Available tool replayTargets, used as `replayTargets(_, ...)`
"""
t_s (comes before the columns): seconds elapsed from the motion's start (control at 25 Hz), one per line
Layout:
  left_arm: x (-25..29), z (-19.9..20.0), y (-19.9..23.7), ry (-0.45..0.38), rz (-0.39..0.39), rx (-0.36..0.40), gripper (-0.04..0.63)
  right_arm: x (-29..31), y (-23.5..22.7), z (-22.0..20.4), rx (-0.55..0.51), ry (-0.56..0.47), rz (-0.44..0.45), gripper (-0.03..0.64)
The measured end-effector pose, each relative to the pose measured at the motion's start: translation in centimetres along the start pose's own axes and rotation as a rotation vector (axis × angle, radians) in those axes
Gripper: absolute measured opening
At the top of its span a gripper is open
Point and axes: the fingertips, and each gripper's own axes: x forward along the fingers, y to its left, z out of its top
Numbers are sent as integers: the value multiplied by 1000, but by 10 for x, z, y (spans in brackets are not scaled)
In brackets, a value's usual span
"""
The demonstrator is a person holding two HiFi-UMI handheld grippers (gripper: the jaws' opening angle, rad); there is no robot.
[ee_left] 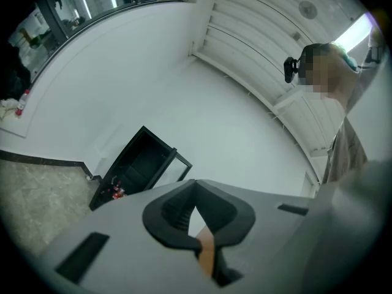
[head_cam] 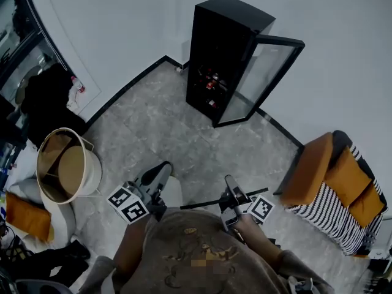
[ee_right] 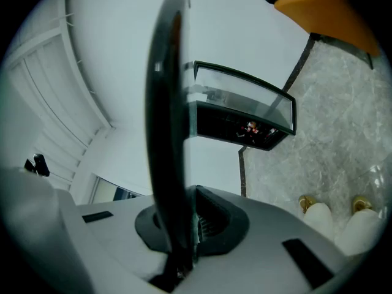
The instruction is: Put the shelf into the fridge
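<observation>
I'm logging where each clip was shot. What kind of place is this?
Probably a lounge or living room: a black glass-door fridge stands open by a white wall, with an orange-and-striped armchair nearby on a grey marble-look floor.

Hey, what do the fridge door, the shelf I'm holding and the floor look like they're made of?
Fridge door: clear glass in a black frame, likely metal or plastic; you can see through the pane.
Shelf: dark glossy rim, plastic by its look; a pale pane beside it may be glass.
Floor: grey veined stone or stone-look tile, faintly shiny.
</observation>
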Motion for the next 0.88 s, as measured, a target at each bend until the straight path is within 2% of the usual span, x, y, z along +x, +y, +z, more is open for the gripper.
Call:
replayTargets(0.24,27,8,23,34,-24,3,5,29,-6,17,24,-45,12,26)
replayTargets(0.88,109,78,120,113,-105,-14,5,147,-4,57,41,-123,-5,26)
